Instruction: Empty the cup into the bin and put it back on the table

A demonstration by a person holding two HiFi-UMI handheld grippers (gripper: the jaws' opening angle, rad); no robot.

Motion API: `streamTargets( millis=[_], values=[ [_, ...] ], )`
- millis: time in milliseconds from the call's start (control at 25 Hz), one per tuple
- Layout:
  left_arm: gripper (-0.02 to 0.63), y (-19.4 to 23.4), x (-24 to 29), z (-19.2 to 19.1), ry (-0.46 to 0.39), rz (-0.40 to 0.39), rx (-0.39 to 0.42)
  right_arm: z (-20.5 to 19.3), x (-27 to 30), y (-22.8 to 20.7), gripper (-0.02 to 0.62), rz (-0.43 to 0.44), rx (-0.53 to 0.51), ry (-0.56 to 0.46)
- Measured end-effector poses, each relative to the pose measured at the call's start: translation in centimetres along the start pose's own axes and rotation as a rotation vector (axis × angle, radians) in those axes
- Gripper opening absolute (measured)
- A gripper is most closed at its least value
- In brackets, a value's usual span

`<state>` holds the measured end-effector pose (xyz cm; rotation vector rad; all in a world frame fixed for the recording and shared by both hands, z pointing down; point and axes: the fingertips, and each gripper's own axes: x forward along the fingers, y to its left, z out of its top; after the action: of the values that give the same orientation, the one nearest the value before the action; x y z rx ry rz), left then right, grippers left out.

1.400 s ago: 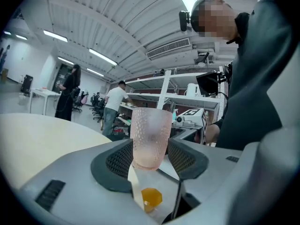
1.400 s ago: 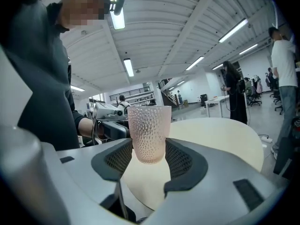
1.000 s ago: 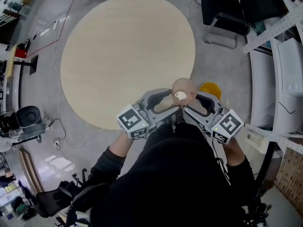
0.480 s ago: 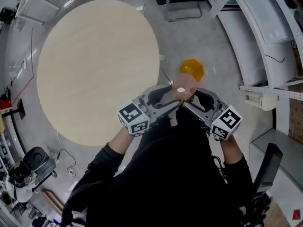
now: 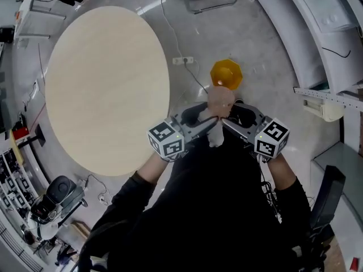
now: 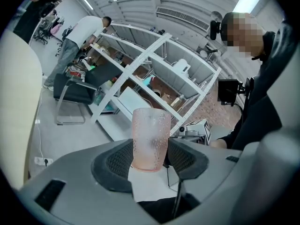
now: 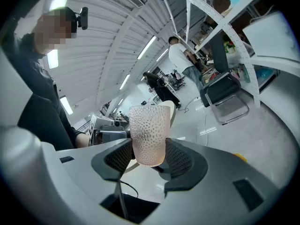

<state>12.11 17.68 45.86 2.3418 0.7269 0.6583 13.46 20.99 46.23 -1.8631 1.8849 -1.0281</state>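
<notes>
While left gripper [image 6: 149, 157], right gripper [image 7: 149, 154] clamp cup [image 5: 220, 100], bin [image 5: 226, 73] near.

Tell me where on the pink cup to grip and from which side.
Its lower wall, from the sides: the cup stands upright with dimpled walls. The left gripper and right gripper clamp it there from opposite sides.

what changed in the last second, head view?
The person turned from the table toward the bin. The cup, earlier at the table's edge, now hangs over the floor just short of the bin. Unchanged: left gripper and right gripper both stay shut on the cup.
</notes>
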Motion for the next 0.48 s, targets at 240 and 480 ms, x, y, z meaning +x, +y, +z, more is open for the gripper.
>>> streamTargets(
  millis=[240,480],
  values=[
    [0.245,1.5,5.7,-2.5,0.031,0.075,-0.057,-2.0,-2.5,-5.8,0.227,0.066,0.086,0.035],
    [0.245,4.1,7.4,-2.9,0.029,0.134,-0.110,-2.3,-1.5,-8.8,0.227,0.109,0.131,0.084]
  ],
)
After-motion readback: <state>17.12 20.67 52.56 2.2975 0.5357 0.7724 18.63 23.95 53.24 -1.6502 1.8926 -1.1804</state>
